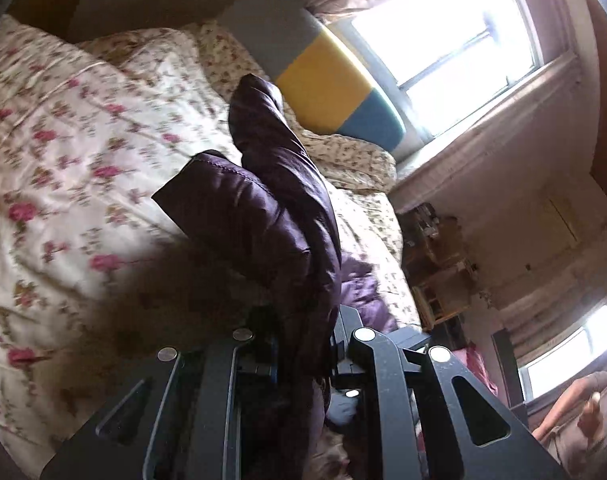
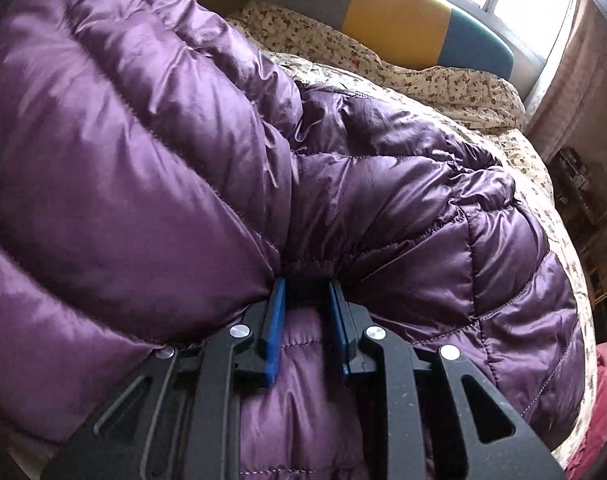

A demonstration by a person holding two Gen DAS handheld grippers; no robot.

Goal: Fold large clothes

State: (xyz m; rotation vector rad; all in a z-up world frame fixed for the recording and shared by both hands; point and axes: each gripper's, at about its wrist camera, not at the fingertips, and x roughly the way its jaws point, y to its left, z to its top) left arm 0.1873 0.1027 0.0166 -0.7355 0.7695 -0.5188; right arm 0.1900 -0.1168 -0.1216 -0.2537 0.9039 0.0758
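Observation:
A shiny purple quilted puffer jacket [image 2: 383, 184] lies bunched on a floral bed cover [image 2: 455, 84]. In the right wrist view my right gripper [image 2: 305, 292] is shut on a thick fold of the jacket, its blue pads [image 2: 273, 332] pressed into the fabric. A large puffy part [image 2: 115, 152] rises at the left. In the left wrist view my left gripper [image 1: 303, 340] is shut on another part of the jacket [image 1: 279, 208], which stands up from between the fingers above the bed cover [image 1: 71, 152]. The left fingertips are hidden by fabric.
A headboard [image 1: 327, 84] with grey, yellow and blue panels stands behind the bed under a bright window [image 1: 455, 48]. A cluttered shelf [image 1: 439, 256] stands beside the bed at the right. A red cloth [image 2: 599, 412] lies at the bed's right edge.

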